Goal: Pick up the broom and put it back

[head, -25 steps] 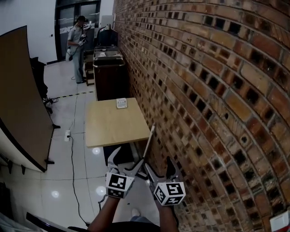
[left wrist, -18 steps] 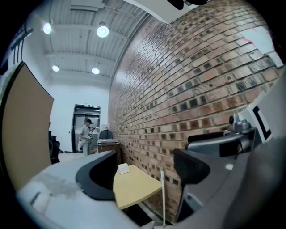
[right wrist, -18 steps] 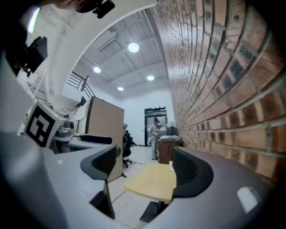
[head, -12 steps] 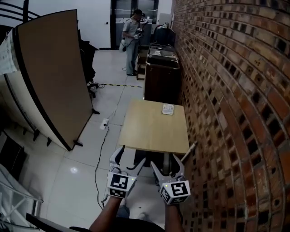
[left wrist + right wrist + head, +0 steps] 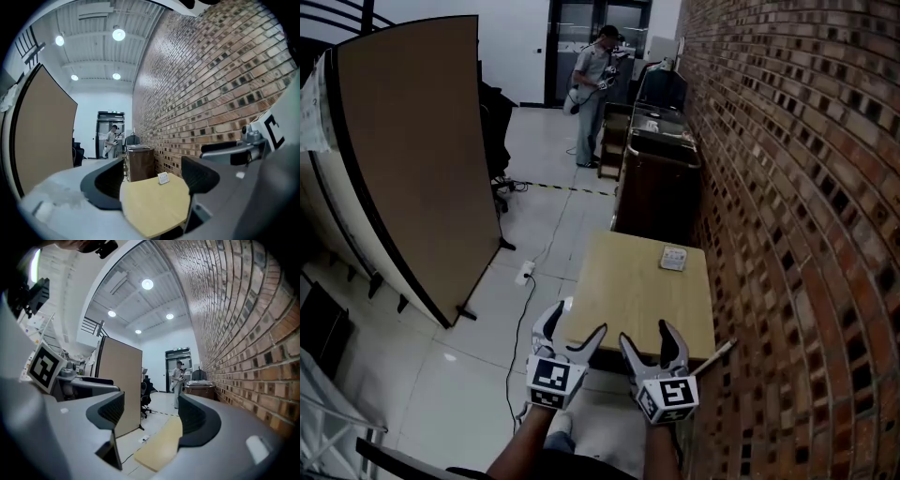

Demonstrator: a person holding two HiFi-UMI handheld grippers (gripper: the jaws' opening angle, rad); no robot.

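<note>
The broom shows only as a pale handle point(image 5: 718, 353) that leans at the brick wall point(image 5: 797, 234), just right of the wooden table point(image 5: 628, 300). My right gripper point(image 5: 649, 335) is open a short way left of the handle, apart from it, with nothing between its fingers. My left gripper point(image 5: 571, 324) is open beside it over the table's near edge and is empty too. In the left gripper view the gripper point(image 5: 152, 176) frames the table top point(image 5: 154, 206). In the right gripper view the gripper point(image 5: 150, 413) looks along the room. The broom head is hidden.
A small white card point(image 5: 674, 258) lies on the table's far end. Behind the table a dark cabinet point(image 5: 656, 187) stands against the wall. A large brown partition point(image 5: 412, 159) stands at the left, with a cable point(image 5: 520, 319) on the floor. A person point(image 5: 595, 80) stands by the far door.
A second ago the broom handle stood between the two grippers; now it leans at the wall to their right. Both grippers have swung left, away from it, toward the table.
</note>
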